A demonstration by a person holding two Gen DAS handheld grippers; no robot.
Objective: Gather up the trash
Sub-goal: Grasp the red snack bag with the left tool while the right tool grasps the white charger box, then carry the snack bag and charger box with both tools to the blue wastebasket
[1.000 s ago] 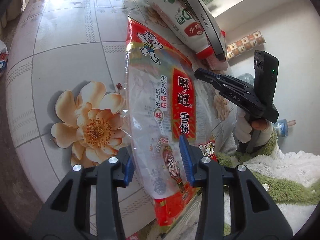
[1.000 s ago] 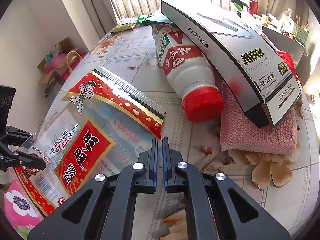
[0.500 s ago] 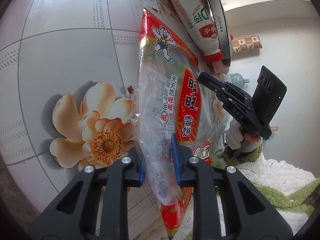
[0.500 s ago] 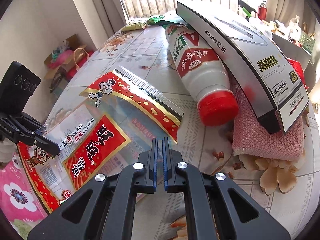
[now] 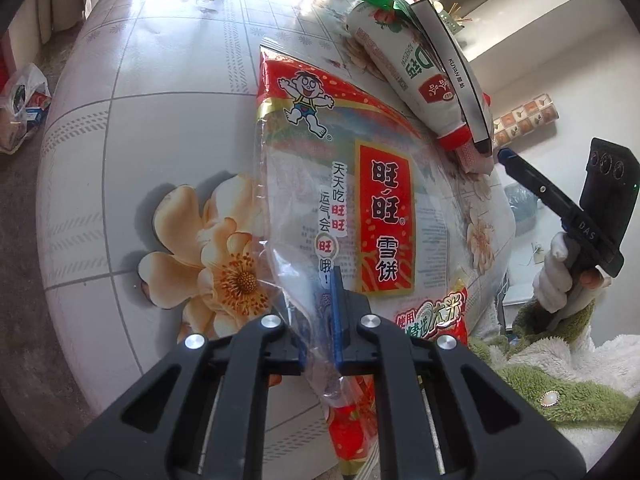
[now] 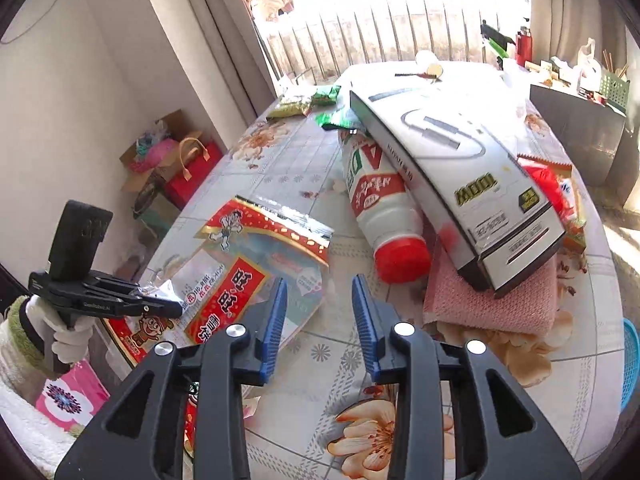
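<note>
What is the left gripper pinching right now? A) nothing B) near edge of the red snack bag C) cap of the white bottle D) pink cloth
B: the left gripper has its blue pads pressed onto the clear near edge of the red snack bag, while the white bottle and pink cloth lie apart, farther up the table.

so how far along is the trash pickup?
Nothing visibly binned yet. In hand: left tongs have just closed on the red-and-clear rice cracker bag. Right tongs just opened, empty. Left: white red-capped bottle, green wrappers.
</note>
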